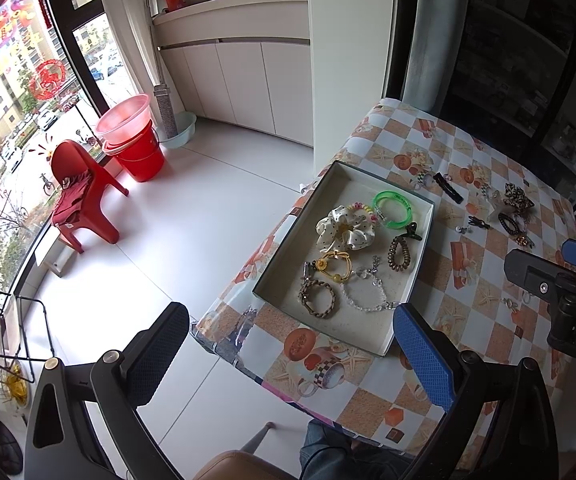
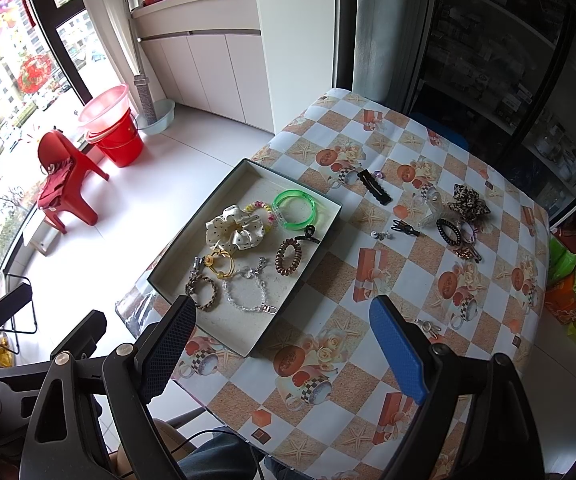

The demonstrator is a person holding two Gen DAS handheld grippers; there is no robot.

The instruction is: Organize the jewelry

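A shallow grey tray (image 1: 380,350) (image 2: 248,350) lies on the table's left side. It holds a green bangle (image 1: 393,209) (image 2: 294,208), a white polka-dot scrunchie (image 1: 344,229) (image 2: 234,228), a brown coil tie (image 2: 288,257), a yellow tie, a braided bracelet (image 1: 317,298) and a clear bead bracelet (image 2: 246,290). Loose on the cloth lie a black hair clip (image 2: 374,187), a leopard scrunchie (image 2: 468,202), a black coil tie (image 2: 449,232) and small clips. My left gripper (image 1: 292,344) and right gripper (image 2: 282,344) hover open and empty above the table's near edge.
The table (image 2: 408,368) has a checkered orange-and-white cloth. A small metal ring (image 2: 428,326) lies near the right finger. A red chair (image 1: 84,196) and red bucket (image 1: 136,148) stand on the floor at left. The right gripper's body (image 1: 560,292) shows in the left wrist view.
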